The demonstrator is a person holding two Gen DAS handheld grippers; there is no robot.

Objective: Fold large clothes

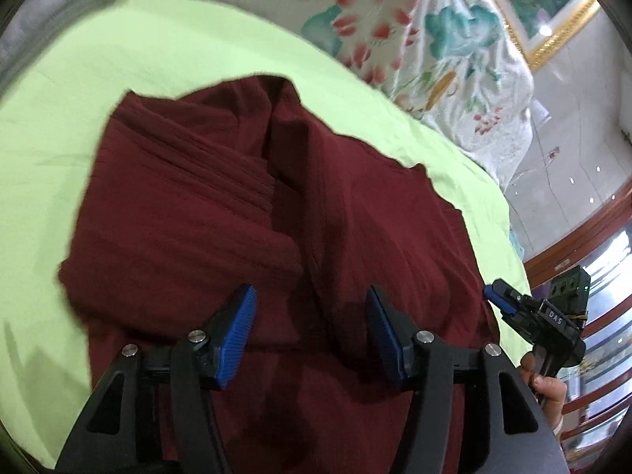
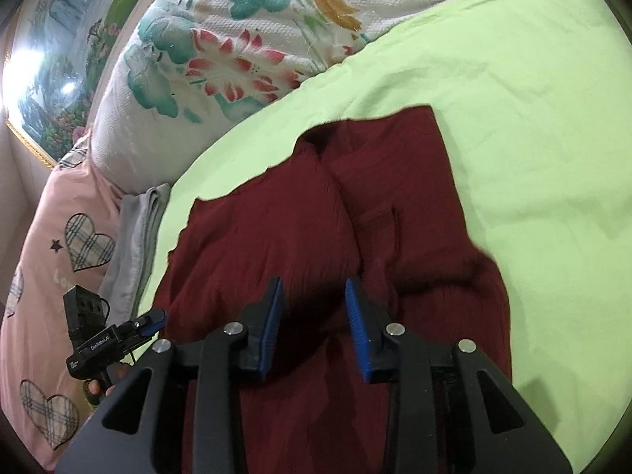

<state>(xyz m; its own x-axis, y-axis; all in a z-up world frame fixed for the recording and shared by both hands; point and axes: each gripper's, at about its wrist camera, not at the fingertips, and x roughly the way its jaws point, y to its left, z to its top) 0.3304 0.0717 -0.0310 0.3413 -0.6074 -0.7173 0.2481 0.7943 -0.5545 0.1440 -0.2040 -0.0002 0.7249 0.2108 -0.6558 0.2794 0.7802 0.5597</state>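
Note:
A dark red garment (image 1: 221,213) lies partly folded on a light green sheet (image 1: 79,91), with a sleeve laid across its upper left. My left gripper (image 1: 310,296) hovers over the garment's near part, its blue pads (image 1: 237,335) apart and nothing between them. The right wrist view has the same red garment (image 2: 284,229) on the green sheet (image 2: 533,118). My right gripper (image 2: 314,288) is open above the cloth, with a narrower gap and nothing between its jaws. Each gripper shows in the other's view, right (image 1: 499,296) and left (image 2: 154,322), at the garment's side edges.
A white floral quilt (image 2: 221,55) is piled along the far side of the bed. A pink pillow with plaid hearts (image 2: 59,260) and a folded grey cloth (image 2: 134,237) lie at the left. A gold-framed picture (image 1: 553,12) hangs behind. A hand (image 1: 549,387) holds the right gripper.

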